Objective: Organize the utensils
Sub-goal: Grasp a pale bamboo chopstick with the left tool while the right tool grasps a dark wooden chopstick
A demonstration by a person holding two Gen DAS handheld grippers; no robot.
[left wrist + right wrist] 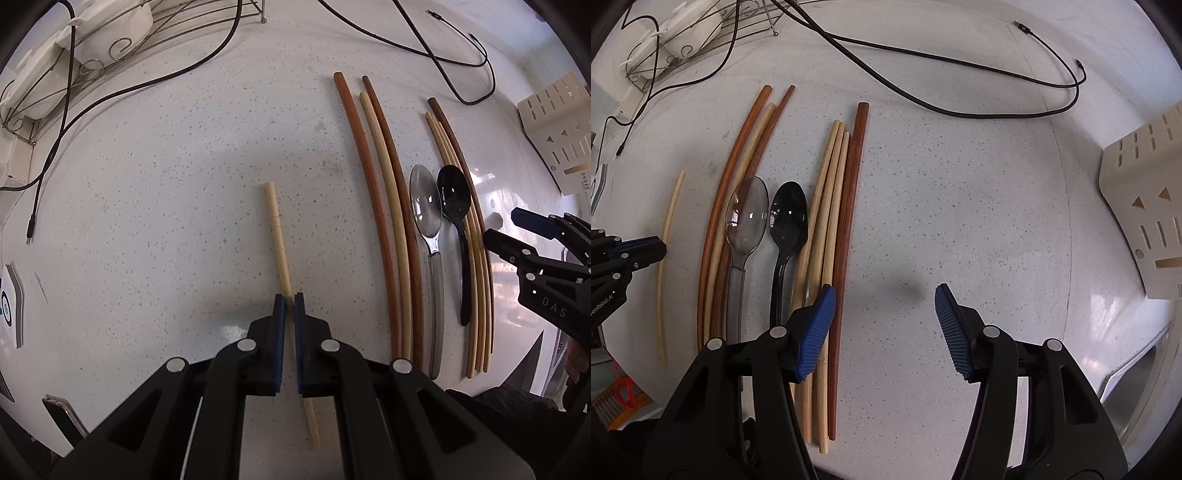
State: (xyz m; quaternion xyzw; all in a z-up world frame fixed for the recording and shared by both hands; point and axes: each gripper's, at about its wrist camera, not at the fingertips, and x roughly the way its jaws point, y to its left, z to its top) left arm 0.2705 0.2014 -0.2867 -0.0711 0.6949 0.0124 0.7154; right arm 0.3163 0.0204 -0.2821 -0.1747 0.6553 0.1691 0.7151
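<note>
My left gripper [289, 306] points down at the speckled counter and is shut on a lone cream chopstick [277, 229], which runs on between the pads and out below them. To its right lies a row of utensils: two long brown chopsticks [373, 192] with a cream one between them, a clear spoon [425, 201], a black spoon [453, 195] and a bundle of bamboo chopsticks [476, 258]. My right gripper [885, 295] is open. Its left finger [818, 325] stands over the bamboo bundle [827, 192], beside a reddish-brown chopstick [851, 192], and the pads press on nothing.
Black cables [923, 55] loop across the far counter. A wire rack with white dishes [74, 62] stands at the back left. At the right stands a beige slotted utensil holder [1145, 206], with a sink edge [1137, 376] below it.
</note>
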